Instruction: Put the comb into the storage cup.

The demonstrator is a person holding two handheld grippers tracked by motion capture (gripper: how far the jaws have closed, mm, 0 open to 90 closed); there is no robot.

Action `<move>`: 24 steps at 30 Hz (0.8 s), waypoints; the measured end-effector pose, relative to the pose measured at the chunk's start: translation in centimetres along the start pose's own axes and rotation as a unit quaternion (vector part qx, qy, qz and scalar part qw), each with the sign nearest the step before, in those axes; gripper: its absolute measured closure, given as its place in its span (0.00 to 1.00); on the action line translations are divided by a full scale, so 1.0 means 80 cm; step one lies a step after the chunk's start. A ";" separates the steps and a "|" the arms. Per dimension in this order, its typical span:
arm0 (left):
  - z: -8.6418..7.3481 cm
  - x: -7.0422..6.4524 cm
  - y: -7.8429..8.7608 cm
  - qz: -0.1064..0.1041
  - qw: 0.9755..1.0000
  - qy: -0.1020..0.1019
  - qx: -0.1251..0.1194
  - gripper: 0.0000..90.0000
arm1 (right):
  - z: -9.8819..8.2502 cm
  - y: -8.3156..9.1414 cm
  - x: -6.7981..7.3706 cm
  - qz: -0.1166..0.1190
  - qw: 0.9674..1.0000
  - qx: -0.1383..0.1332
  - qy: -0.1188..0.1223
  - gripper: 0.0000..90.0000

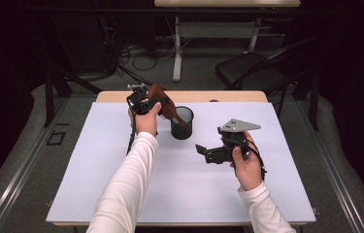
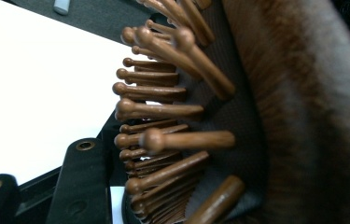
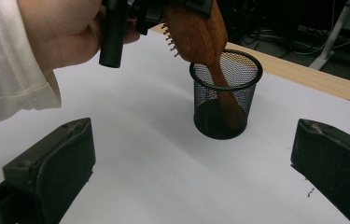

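The left hand-held gripper [image 1: 146, 101] clamps the head of a brown wooden paddle hairbrush [image 1: 162, 108], whose handle slants down into a black wire-mesh cup [image 1: 182, 123] on the white desk [image 1: 97, 170]. The right hand-held gripper [image 1: 207, 153] hovers open, empty, just beside the cup.
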State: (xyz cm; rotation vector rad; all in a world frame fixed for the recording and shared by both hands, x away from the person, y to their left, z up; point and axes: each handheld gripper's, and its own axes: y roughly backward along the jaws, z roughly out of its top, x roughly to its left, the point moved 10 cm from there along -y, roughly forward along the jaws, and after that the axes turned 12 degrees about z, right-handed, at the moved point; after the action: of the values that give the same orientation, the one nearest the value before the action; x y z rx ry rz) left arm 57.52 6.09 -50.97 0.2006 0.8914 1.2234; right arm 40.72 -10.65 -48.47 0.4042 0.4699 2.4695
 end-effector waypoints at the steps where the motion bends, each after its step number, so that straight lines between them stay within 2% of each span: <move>1: 0.000 0.000 0.000 -0.001 1.000 0.000 -0.001 0.50 | 0.000 0.000 0.000 0.000 1.000 0.000 0.000 0.00; 11: 0.000 0.002 0.000 -0.006 1.000 0.002 -0.003 0.49 | 0.000 0.000 0.000 0.000 1.000 0.002 0.001 0.00; 14: 0.000 0.003 0.001 0.000 1.000 -0.006 -0.003 0.49 | -0.001 -0.001 0.000 0.001 1.000 0.003 0.002 0.00; 17: 0.001 0.002 0.001 -0.005 1.000 0.004 -0.003 0.49 | -0.001 -0.001 0.000 0.000 1.000 0.004 0.003 0.00; 24: 0.001 0.002 0.001 -0.008 1.000 0.006 -0.005 0.49 | -0.001 -0.001 0.000 0.001 1.000 0.003 0.002 0.00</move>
State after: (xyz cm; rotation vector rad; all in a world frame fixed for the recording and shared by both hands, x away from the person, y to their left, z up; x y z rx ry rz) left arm 57.53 6.29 -50.96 0.1773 0.8967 1.2141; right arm 40.71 -10.63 -48.57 0.4018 0.4803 2.4714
